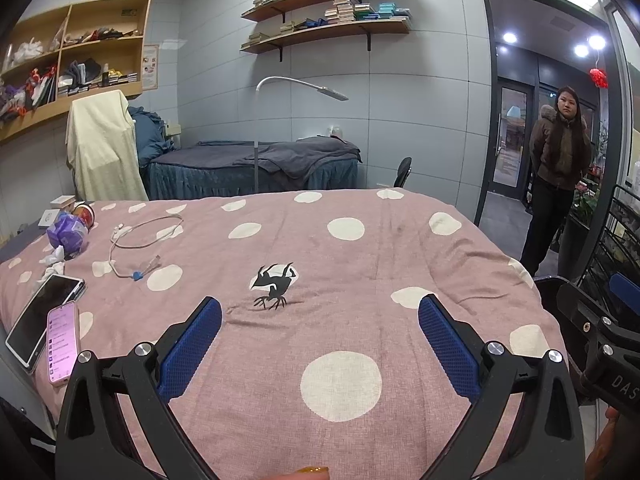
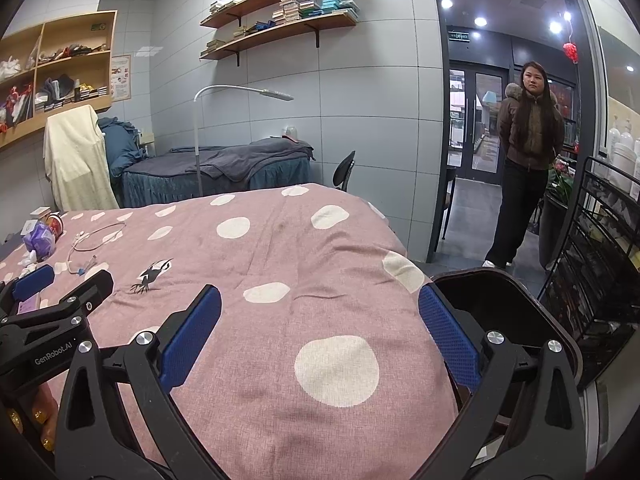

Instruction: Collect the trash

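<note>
Both tools are being held spread and empty above the near end of a bed covered by a pink dotted blanket [image 1: 360, 240]: the left tool [image 1: 320, 344] over its middle, the right tool [image 2: 320, 340] nearer its right edge, beside a dark bin [image 2: 516, 312]. The trash is lying at the far left of the bed: a crumpled purple wrapper [image 1: 67, 233] and white tissues [image 1: 54, 261], near a white cable [image 1: 140, 236]. Two phones [image 1: 44, 328] are lying at the near left.

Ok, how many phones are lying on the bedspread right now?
2, both at the bed's near-left edge: a dark-screened phone and a pink phone with its screen lit, side by side. The left gripper hides them in the right wrist view.
</note>
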Motion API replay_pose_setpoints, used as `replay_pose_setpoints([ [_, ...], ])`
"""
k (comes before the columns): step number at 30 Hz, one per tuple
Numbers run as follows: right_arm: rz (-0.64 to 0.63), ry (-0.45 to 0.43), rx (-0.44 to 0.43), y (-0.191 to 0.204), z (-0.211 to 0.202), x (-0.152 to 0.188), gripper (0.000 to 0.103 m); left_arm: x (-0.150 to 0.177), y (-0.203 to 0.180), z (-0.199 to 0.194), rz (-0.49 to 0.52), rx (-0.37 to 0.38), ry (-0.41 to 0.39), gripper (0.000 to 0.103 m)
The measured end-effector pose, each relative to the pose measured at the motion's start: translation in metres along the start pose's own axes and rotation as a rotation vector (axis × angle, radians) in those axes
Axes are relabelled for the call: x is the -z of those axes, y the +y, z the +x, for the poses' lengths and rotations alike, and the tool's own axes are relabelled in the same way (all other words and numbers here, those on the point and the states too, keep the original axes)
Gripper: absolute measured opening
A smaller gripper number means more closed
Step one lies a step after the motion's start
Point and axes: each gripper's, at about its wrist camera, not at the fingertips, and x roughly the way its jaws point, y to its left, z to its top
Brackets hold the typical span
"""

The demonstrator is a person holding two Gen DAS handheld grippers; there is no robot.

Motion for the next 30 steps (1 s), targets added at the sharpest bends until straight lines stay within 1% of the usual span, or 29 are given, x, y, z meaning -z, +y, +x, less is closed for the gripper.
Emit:
replay_pose_setpoints([
  [30,-0.007,0.003,-0.007,0.0054,0.0019,-0.0005,0.097,0.0004,0.0018,-0.0067,-0.008,-0.002,-0.002,0.097],
])
